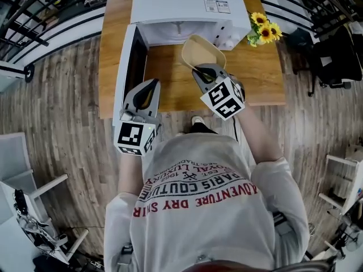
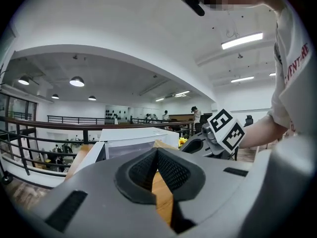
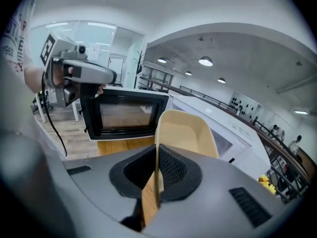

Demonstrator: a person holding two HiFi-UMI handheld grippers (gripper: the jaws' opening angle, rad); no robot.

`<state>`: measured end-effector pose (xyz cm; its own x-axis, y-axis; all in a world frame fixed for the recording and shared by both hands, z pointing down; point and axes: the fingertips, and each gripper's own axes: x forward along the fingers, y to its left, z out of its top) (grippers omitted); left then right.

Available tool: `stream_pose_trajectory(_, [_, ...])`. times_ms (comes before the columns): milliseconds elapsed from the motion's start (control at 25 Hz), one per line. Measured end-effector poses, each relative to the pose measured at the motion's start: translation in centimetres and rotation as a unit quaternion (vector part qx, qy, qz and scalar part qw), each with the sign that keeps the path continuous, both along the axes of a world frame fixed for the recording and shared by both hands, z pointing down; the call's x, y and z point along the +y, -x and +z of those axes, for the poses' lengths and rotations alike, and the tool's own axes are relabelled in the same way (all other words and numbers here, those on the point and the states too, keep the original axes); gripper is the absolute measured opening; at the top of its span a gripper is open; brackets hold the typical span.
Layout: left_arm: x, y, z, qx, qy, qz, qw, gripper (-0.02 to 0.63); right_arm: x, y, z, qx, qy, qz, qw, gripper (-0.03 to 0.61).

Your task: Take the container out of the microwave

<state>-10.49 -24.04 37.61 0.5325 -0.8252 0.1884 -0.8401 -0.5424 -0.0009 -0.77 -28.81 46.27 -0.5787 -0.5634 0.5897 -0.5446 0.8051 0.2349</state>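
1. Microwave (image 1: 187,4): white, standing at the back of the wooden bench (image 1: 266,78). Its door (image 1: 129,61) is swung wide open on the microwave's left side.
2. Container (image 1: 201,52): beige, open-topped and thin-walled. It is outside the microwave, just in front of the opening and toward its right half, over the bench. It is tilted, with the open side facing up toward the head view. The right gripper view shows it (image 3: 185,133) between the microwave's door and its white body.
3. Right gripper (image 1: 199,68): in front of the microwave opening. It is clamped on the container's near wall, with one pad inside the wall and one outside; its own view (image 3: 157,150) shows the rim pinched edge-on between the pads.
4. Left gripper (image 1: 148,85): in front of the microwave's open door, well apart from the container. Its jaws are closed tip to tip (image 2: 157,150) with nothing between them.
5. Flowers (image 1: 264,30): yellow, just beside the microwave's right front corner, on the bench.
6. Person (image 1: 198,203): white printed shirt, in front of the microwave at the bench's near edge.
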Motion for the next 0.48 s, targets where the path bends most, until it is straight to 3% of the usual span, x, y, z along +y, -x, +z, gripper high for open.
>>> stream_pose_trajectory(200, [0.8, -0.7, -1.4, -0.001, -0.018, 0.031, 0.9994, 0.014, 2.0, -1.7, -4.9, -0.068, -0.052, 0.055, 0.995, 0.038])
stream_pose_trajectory(320, [0.9, -1.2, -2.1, -0.002, -0.027, 0.042, 0.9987, 0.014, 2.9, -3.0, -7.2, -0.117, -0.067, 0.084, 0.987, 0.035])
stream_pose_trajectory(480, [1.2, -1.6, -2.8, -0.002, -0.038, 0.051, 0.998, 0.014, 3.9, -4.6, -9.6, -0.148, -0.113, 0.111, 0.976, 0.035])
